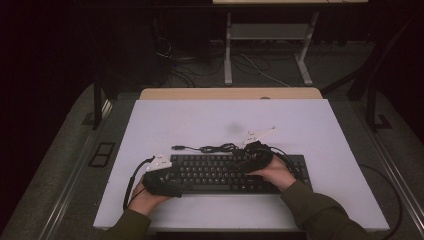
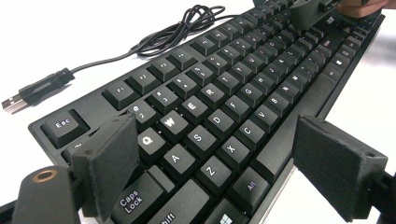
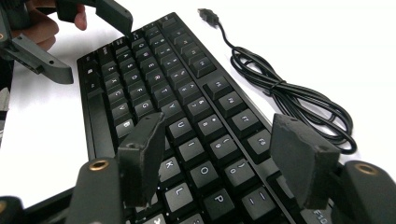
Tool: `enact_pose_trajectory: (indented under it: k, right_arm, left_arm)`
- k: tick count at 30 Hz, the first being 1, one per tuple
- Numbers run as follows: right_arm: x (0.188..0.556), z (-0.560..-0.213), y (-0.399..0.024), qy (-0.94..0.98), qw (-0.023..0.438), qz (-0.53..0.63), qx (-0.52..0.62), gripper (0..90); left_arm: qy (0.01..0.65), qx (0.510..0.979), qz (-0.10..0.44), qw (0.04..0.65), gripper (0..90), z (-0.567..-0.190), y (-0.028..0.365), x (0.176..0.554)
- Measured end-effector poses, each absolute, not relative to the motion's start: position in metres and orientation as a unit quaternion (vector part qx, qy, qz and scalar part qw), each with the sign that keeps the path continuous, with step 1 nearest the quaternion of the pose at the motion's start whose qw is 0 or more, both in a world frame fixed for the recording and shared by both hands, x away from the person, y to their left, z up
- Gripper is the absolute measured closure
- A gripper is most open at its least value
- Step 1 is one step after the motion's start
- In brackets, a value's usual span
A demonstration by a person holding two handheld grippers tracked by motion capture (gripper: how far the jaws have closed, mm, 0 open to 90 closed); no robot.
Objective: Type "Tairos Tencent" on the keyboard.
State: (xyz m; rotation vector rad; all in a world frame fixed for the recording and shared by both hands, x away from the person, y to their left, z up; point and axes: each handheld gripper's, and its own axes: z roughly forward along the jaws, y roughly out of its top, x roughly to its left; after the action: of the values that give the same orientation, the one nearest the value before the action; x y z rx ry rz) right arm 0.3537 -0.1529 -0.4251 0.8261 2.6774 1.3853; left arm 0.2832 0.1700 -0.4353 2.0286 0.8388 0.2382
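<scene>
Now, right claw: right gripper [image 3: 215,158] spread wide over the keyboard [image 1: 227,172], nothing between the pads, hovering above the K, L, O, P keys.
Left claw: left gripper [image 2: 219,163] spread wide, straddling the keyboard's left end near Caps Lock, one pad over the key rows and the other off the front edge; not clearly pinching.
Keyboard: flat near the front of the white table [image 1: 200,115], both hands at its ends.
Cable: coiled just behind the keyboard [image 3: 289,93], plug [image 2: 32,91] lying loose to the left.
Risk: likely tilt or slide of the keyboard if lifted from one end alone; possible snag of the coiled cable.
Cause: uneven grip and pads landing on keycaps instead of the frame.
</scene>
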Motion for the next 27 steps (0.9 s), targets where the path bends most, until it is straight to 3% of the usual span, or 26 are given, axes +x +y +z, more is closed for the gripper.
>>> enact_pose_trajectory:
  k: [19,27]
  right_arm:
    - [0.346,-0.426,-0.167,0.852,0.019,0.443,0.28,29.2]
    - [0.343,-0.428,-0.174,0.849,0.023,0.441,0.289,28.8]
  left_arm:
    - [0.324,0.823,0.091,0.457,14.4,-0.434,0.156,0.296]
    - [0.323,0.822,0.093,0.459,19.6,-0.434,0.151,0.305]
